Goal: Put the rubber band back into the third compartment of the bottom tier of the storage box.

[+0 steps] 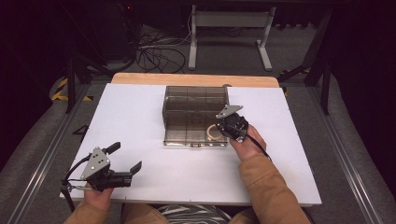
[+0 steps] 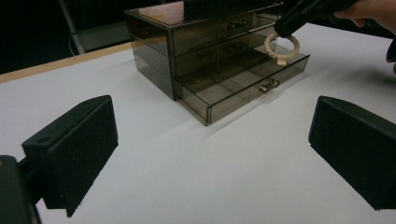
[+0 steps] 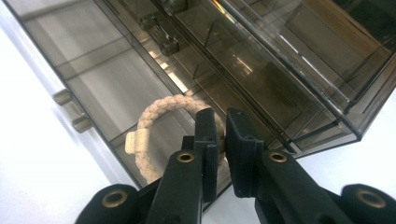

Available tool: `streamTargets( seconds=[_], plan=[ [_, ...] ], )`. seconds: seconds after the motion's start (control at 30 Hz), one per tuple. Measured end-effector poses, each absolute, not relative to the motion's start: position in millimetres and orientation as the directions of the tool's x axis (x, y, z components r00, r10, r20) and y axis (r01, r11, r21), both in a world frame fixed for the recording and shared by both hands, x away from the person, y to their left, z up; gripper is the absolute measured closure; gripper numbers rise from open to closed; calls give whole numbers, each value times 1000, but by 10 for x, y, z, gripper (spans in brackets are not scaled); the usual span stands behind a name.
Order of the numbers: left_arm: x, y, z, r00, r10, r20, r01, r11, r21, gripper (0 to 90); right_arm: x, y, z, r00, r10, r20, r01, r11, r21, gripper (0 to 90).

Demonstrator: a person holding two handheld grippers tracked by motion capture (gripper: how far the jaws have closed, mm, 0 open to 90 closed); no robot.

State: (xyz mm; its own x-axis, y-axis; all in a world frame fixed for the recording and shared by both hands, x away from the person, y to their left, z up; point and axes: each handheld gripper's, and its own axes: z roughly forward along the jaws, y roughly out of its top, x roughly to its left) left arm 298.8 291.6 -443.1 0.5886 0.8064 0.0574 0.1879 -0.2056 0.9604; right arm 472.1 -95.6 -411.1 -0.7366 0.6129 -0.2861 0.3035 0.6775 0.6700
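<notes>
The right tongs (image 3: 220, 140) pinch the cream braided rope ring (image 3: 159, 119) just above the smoky clear plastic box's open bottom drawer (image 2: 243, 91), while the left tongs (image 2: 210, 154) sit wide apart, far back.

Glossy smoked-plastic drawer box (image 2: 205, 56), braided cream cord bracelet (image 3: 159, 126), matt white table (image 1: 140, 116) with wooden edge

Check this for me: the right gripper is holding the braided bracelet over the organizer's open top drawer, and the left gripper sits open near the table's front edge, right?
Not quite. The open drawer is the bottom one of the smoky organizer, not the top; the left gripper view shows the two drawers above it shut. The rest holds: the right gripper grips the braided bracelet over that drawer, and the left gripper sits open near the front edge.
</notes>
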Motion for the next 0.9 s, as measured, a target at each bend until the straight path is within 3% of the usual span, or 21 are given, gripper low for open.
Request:
streamTargets(
  seconds=[0.9],
  plan=[
    [2986,2920,-4430,589,806,58,187,-206,960,20,4754,-891,-4227,-756,584,-295,316,720,618,827]
  ],
)
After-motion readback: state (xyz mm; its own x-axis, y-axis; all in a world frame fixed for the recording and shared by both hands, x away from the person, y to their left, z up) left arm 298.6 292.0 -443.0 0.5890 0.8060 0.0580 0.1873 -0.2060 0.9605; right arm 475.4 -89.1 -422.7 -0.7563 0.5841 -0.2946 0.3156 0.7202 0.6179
